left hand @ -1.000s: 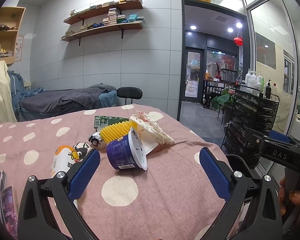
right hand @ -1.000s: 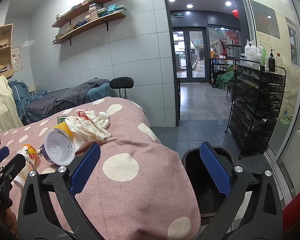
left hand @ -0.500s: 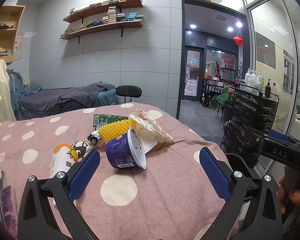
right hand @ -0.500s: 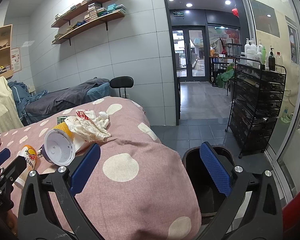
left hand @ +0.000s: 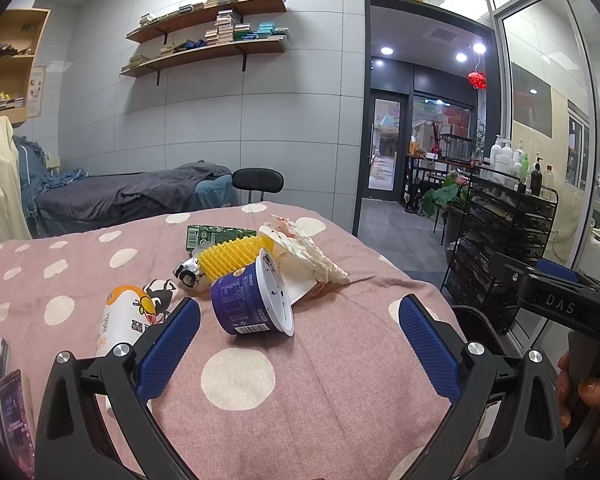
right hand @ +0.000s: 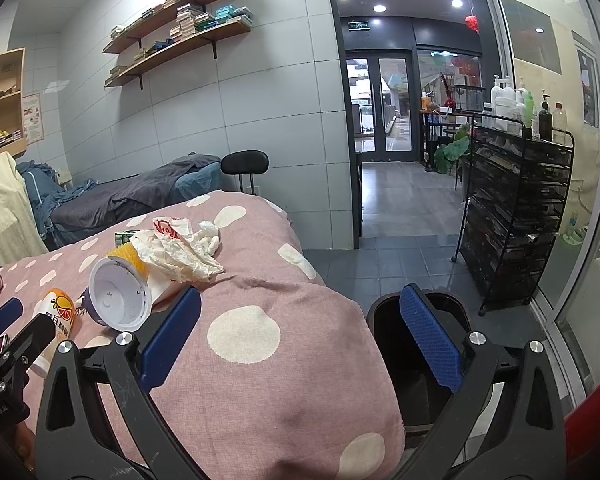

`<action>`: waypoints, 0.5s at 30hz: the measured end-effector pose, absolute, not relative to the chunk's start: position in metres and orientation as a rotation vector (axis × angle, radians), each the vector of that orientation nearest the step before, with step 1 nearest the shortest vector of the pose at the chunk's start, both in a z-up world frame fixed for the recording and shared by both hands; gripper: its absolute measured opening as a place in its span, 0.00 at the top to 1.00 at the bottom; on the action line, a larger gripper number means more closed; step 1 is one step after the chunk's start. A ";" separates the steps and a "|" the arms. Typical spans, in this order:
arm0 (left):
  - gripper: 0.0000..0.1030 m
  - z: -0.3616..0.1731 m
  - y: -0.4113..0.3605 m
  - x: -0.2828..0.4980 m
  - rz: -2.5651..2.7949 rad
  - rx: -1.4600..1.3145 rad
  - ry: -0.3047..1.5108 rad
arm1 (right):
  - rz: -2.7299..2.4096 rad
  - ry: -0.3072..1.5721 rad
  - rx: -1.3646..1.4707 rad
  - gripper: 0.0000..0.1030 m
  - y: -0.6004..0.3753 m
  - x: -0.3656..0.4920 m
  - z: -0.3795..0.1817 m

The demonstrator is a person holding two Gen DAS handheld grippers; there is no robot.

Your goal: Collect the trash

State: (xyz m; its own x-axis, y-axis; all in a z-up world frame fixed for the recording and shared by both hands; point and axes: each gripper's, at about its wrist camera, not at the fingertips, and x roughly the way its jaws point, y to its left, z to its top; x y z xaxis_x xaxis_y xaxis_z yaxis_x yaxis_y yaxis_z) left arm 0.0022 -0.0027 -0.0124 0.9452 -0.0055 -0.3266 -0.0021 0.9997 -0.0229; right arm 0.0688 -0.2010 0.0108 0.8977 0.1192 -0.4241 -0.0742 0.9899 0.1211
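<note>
Claws left and right both gape wide and empty above the table, touching nothing.

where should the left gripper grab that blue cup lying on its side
Grip the blue cup across its curved wall, near the middle of the body. It lies tipped over with its white open mouth facing right, so the round sides sit free. The open left gripper is already behind it; coming straight forward and low seems best, one finger each side.

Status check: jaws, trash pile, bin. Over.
Left gripper and right gripper: jaws open, empty. Purple cup on its side among the trash, untouched. Black bin open beside the table. Nothing blocking.
</note>
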 end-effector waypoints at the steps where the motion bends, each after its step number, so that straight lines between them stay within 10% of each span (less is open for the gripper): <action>1: 0.05 -0.013 -0.003 0.002 -0.002 -0.024 0.334 | 0.101 0.445 0.104 0.04 -0.201 0.069 0.011; 15: 0.05 -0.020 -0.007 -0.006 0.003 -0.037 0.353 | 0.104 0.456 0.100 0.04 -0.196 0.071 0.009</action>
